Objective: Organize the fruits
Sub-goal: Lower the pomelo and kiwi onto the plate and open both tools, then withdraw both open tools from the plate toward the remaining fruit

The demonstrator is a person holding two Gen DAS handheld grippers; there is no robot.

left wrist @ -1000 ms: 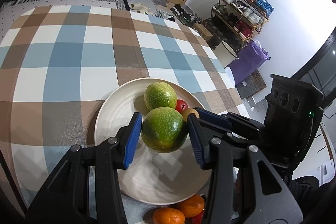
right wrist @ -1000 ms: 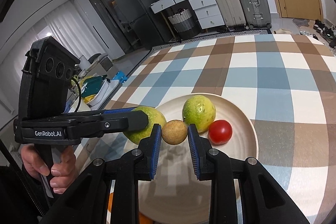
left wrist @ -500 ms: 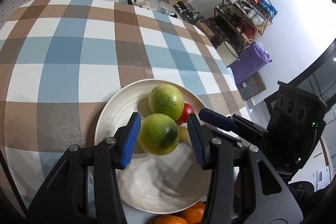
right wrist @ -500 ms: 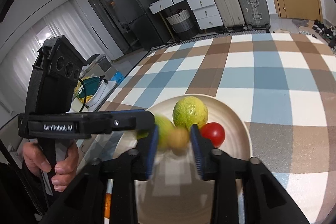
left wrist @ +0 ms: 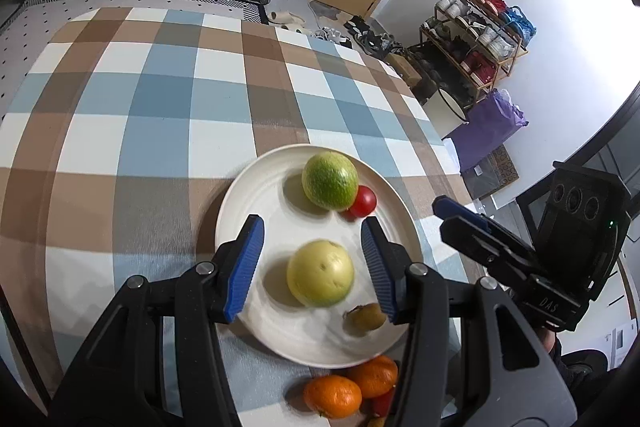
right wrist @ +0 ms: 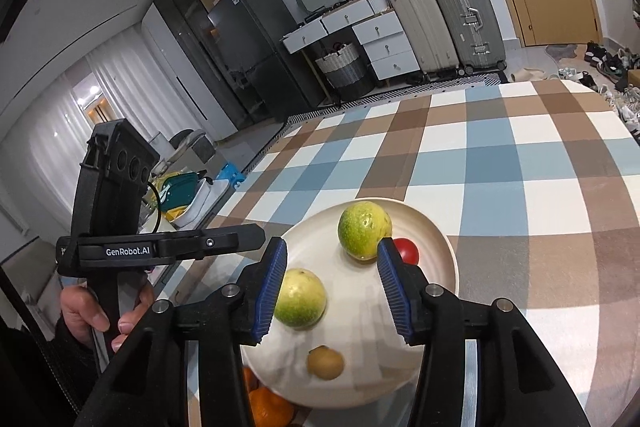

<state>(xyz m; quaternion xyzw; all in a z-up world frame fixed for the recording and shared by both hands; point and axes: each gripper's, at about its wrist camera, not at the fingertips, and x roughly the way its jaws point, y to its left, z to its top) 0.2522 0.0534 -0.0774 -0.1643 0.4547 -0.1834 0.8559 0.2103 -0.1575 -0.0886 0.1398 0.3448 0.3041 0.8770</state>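
A white plate [left wrist: 256,195] [right wrist: 444,243] on the checked tablecloth holds a green fruit [left wrist: 329,180] [right wrist: 363,231], a red tomato [left wrist: 363,201] [right wrist: 408,250], a yellow-green fruit [left wrist: 320,273] [right wrist: 301,298] and a small brown fruit [left wrist: 366,317] [right wrist: 325,362]. My left gripper [left wrist: 312,267] is open above the yellow-green fruit, not touching it. My right gripper [right wrist: 332,287] is open and empty above the plate. The right gripper also shows at the right of the left wrist view [left wrist: 460,215].
Two oranges [left wrist: 333,395] [right wrist: 266,407] and a red fruit lie on the cloth just in front of the plate. The checked table [left wrist: 160,99] stretches beyond the plate. Suitcases, drawers and a shoe rack stand past its far edge.
Both grippers opened and drew back and up. The yellow-green fruit left the left gripper and the small brown fruit left the right gripper; both now lie on the plate.
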